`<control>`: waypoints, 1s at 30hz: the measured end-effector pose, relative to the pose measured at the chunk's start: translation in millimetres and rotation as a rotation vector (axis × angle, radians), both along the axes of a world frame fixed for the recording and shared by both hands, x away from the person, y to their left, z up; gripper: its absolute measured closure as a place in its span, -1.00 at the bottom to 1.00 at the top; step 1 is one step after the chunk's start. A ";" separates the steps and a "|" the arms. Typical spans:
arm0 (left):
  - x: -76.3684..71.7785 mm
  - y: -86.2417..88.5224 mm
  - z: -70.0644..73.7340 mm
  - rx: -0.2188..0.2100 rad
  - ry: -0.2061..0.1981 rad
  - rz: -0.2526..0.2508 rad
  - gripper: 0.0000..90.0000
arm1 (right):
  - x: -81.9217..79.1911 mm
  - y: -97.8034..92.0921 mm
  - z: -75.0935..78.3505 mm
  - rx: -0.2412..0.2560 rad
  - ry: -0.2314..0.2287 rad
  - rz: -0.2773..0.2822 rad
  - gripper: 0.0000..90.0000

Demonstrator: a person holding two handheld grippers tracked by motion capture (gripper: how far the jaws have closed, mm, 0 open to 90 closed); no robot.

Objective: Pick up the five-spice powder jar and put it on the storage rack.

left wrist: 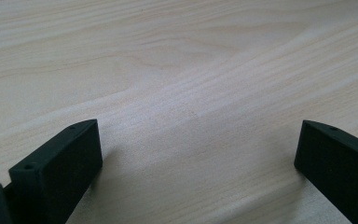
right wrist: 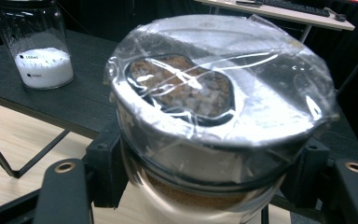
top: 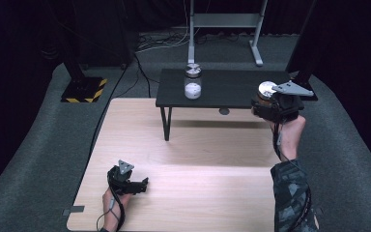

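Note:
My right gripper (top: 270, 102) is shut on a jar of brown powder (right wrist: 214, 121) whose metal lid is covered with clear film; it holds the jar (top: 267, 91) in the air at the right end of the small black table (top: 222, 94). A second glass jar with white powder (top: 192, 82) stands upright on that black table, left of centre, and appears at the upper left in the right gripper view (right wrist: 39, 44). My left gripper (top: 142, 182) rests low over the wooden tabletop (top: 193, 169) near its front left, open with bare wood (left wrist: 191, 116) between its fingers (left wrist: 60, 168).
The black table stands on thin metal legs (top: 166, 123) at the far side of the wooden top. Grey carpet (top: 43, 145) surrounds the tabletop. A yellow-and-black striped base (top: 84, 90) and a metal stand (top: 222, 29) lie beyond.

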State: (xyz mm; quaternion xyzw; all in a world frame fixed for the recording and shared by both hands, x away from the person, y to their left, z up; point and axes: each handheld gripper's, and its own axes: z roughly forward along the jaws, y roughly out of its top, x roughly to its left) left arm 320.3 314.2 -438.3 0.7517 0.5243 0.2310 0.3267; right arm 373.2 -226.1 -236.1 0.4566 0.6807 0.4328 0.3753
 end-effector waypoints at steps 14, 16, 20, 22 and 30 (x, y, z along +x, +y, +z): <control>0.0 0.0 0.0 0.000 0.000 0.000 -0.99 | 10.7 -0.4 10.4 0.005 0.007 0.001 -0.35; 0.0 0.0 0.0 0.000 0.000 0.000 -0.99 | 12.2 0.2 11.5 0.003 0.009 0.002 -0.35; 0.0 0.0 0.0 0.000 0.000 0.000 -0.99 | 15.6 1.3 13.4 0.001 0.011 0.004 -0.35; 0.0 0.0 0.0 0.000 0.000 0.000 -0.99 | 16.5 1.8 14.0 -0.001 0.013 0.004 -0.35; 0.1 0.1 0.0 0.000 0.000 -0.002 -0.99 | 22.4 4.5 17.6 -0.004 0.020 0.010 -0.35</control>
